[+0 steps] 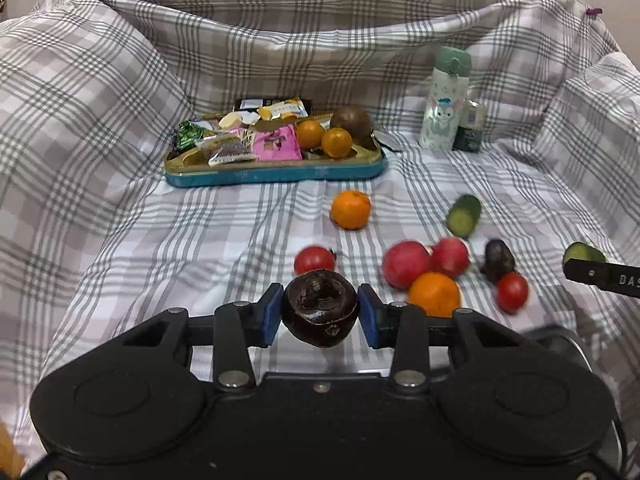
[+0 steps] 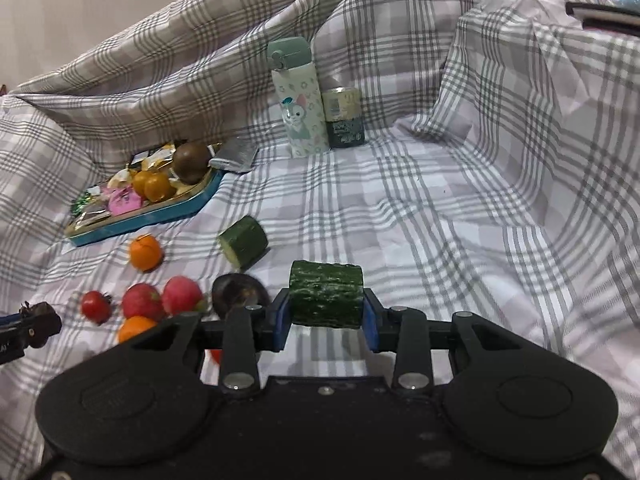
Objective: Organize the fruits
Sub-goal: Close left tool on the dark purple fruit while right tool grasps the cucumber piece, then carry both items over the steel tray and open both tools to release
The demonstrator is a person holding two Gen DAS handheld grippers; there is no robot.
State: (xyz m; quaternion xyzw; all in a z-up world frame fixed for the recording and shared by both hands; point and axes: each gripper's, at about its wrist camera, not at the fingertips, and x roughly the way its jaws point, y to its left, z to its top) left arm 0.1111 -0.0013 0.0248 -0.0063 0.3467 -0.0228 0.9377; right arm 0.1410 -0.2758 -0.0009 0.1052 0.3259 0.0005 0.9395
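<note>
My left gripper is shut on a dark purple mangosteen, held above the checked cloth. Past it lie a tomato, two red fruits, two oranges, a dark avocado, another tomato and a cucumber piece. My right gripper is shut on a cucumber chunk, lifted off the cloth. A second cucumber piece lies ahead to its left. The blue tray at the back holds snack packets, two oranges and a brown fruit.
A pale green bottle and a small dark jar stand at the back right. Checked cloth rises in folds on all sides. The other gripper's tip shows at the right edge of the left wrist view.
</note>
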